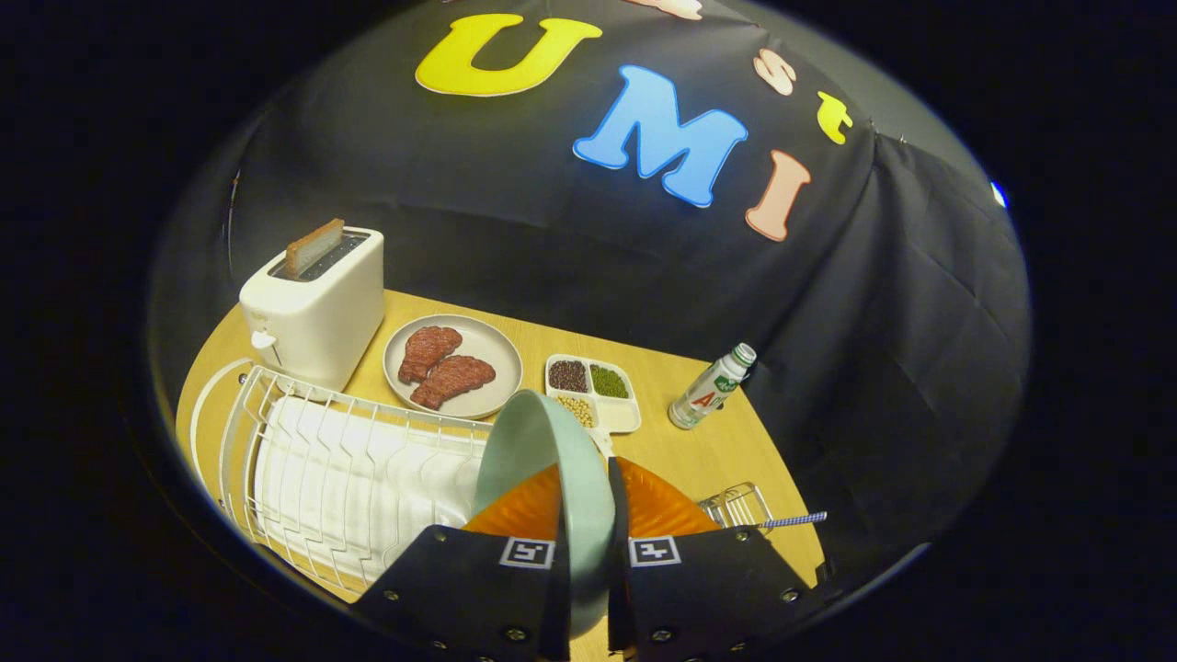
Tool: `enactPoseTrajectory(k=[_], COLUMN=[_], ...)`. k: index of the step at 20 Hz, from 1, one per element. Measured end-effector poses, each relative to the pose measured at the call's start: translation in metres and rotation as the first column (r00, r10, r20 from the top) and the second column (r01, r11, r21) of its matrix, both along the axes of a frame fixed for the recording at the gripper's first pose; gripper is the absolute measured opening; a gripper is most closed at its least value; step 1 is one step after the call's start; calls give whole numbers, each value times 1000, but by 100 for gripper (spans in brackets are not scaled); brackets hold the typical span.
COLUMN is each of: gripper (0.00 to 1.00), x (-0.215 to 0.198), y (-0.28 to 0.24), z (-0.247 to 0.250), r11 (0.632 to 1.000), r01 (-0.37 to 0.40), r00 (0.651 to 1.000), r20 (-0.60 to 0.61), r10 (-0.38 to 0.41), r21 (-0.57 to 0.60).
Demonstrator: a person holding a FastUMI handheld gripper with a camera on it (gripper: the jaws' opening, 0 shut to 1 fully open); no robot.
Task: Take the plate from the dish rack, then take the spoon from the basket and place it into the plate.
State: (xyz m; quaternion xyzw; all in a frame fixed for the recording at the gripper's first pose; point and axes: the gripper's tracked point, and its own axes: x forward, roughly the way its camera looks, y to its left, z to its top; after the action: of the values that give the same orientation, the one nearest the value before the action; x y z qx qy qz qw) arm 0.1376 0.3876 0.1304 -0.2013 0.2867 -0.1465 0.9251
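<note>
Wooden tabletop (699,450) spreads before you, carrying the white wire dish rack (340,478), a toaster (317,308) and a grey dish of meat (452,366) beyond it. Your hand-held gripper (588,542) is closed on the pale green plate (542,478), both fingers pinching its rim, edge-up, over the rack's near end with an orange plate (662,510) behind. Beside the fingers, the small wire basket (736,506) holds the spoon (793,521).

Black cloth wall (570,257) behind, creased, falling in folds at the right. Pale wood bench (699,450) with a curved edge in front of it. Dim booth, light on the bench; small bright spot (999,194) far right.
</note>
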Motion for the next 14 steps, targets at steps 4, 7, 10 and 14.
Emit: enactPoseTrajectory(k=[4,7,10,14], gripper=[15,15,15,15], x=[0,-16,-44,-90], y=[12,20,27,32], z=[29,45,54,51], r11=[992,986,984,989], r01=[-45,-67,-79,-100], r00=[998,995,993,991], r20=[32,62,73,74], r10=[49,77,92,108], r21=[-120,-151,-157,-109])
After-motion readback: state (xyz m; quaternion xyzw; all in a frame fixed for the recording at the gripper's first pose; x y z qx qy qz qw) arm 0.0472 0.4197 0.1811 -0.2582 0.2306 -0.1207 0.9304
